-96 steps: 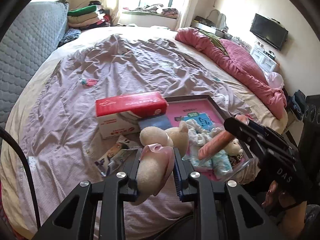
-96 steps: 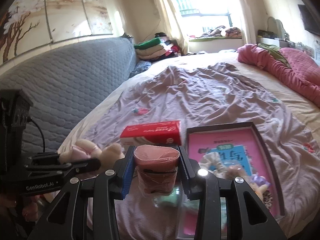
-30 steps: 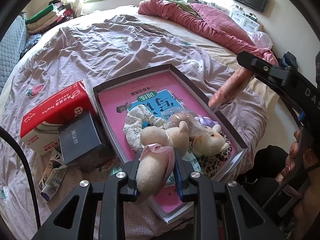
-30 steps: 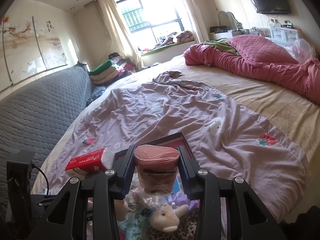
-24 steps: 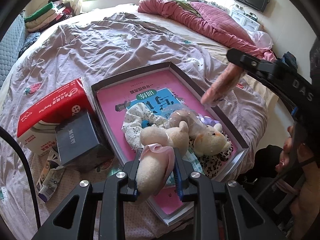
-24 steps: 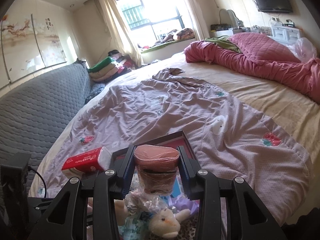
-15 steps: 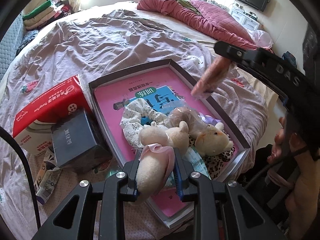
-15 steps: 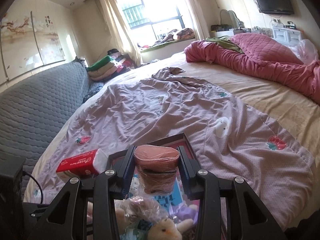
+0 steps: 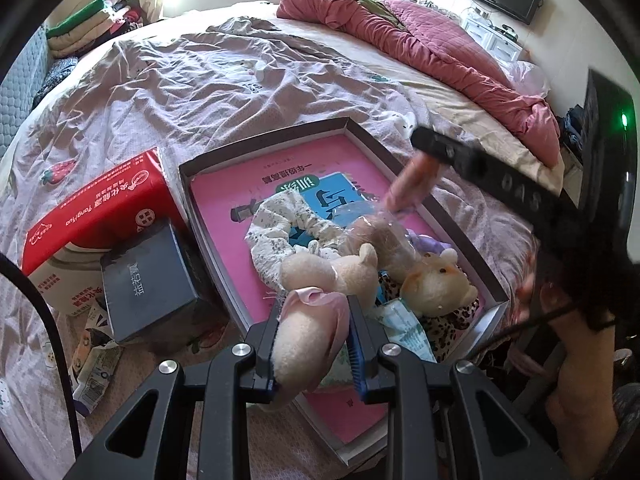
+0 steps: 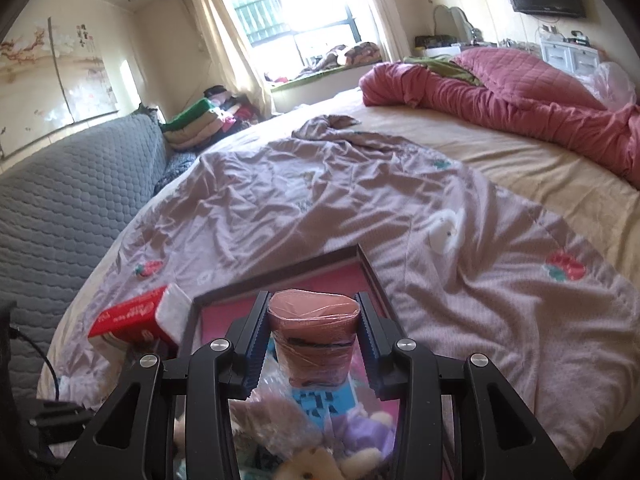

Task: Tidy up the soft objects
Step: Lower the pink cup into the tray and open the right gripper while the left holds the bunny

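Plush toy (image 9: 308, 340), soft and light, sits squashed mid-body in the left gripper (image 9: 312, 344) at lower centre of the left view, long axis running away toward the box (image 9: 460, 236). Lower centre of the right view, the right gripper (image 10: 313, 340) clenches a squashy pink roll (image 10: 313, 332), its end facing the camera

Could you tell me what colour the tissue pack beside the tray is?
The tissue pack is red on top, white below; clearest in the left wrist view.
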`<state>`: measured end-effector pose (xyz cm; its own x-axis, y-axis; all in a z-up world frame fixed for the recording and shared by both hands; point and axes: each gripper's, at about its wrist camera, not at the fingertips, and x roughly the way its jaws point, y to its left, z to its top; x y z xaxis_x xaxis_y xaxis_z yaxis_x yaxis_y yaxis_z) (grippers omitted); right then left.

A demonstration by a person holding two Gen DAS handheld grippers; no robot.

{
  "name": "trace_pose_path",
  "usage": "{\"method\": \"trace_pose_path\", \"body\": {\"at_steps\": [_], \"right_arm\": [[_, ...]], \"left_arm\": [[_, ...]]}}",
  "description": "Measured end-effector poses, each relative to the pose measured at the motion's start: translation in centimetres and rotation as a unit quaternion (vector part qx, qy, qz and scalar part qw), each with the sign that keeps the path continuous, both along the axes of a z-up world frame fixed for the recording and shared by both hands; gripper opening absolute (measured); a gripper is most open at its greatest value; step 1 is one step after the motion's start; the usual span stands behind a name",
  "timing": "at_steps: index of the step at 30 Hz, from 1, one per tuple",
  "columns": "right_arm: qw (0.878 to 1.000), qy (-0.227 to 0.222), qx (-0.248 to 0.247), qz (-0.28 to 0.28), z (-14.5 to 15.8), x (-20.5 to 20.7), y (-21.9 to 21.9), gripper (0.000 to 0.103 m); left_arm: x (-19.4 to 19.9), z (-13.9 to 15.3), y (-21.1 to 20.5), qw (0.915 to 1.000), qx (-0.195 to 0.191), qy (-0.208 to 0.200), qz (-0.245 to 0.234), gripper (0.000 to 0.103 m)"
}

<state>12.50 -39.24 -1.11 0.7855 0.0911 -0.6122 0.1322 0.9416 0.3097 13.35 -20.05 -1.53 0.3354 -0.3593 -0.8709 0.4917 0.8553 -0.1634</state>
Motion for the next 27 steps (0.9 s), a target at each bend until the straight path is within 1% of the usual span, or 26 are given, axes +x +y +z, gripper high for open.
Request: {"method": "trace_pose_path", "body": {"at_steps": [6,11,14,20,27], "right_arm": [[1.0,0.016,0.01,-0.007,-1.8,-1.6,-0.3,0.043],[1.0,0.022,0.004,0.004,-2.3,-2.9,-0.2,0.043],[0.999,0.033,0.001,0.008,-2.9,-3.9,-0.4,0.043],[0.998,0.055,0.01,0.007,-4.1,-4.9,-0.8,0.043],[0.999,0.052,0.009,0.01,-3.9,-5.5,-0.6,0.043]], "left_arm": [[0.3,-0.5,0.1,1.0,-0.001,0.004,0.002,0.028],[0.1,-0.8,0.0,1.0,0.0,0.01,0.002,0.028],[0.0,-1.0,0.1,0.9999,0.0,0.012,0.004,0.028],[0.0,-0.8,0.1,0.9999,-0.001,0.011,0.005,0.028],[0.1,-0.3,0.4,0.9999,-0.005,0.008,0.01,0.028]]}}
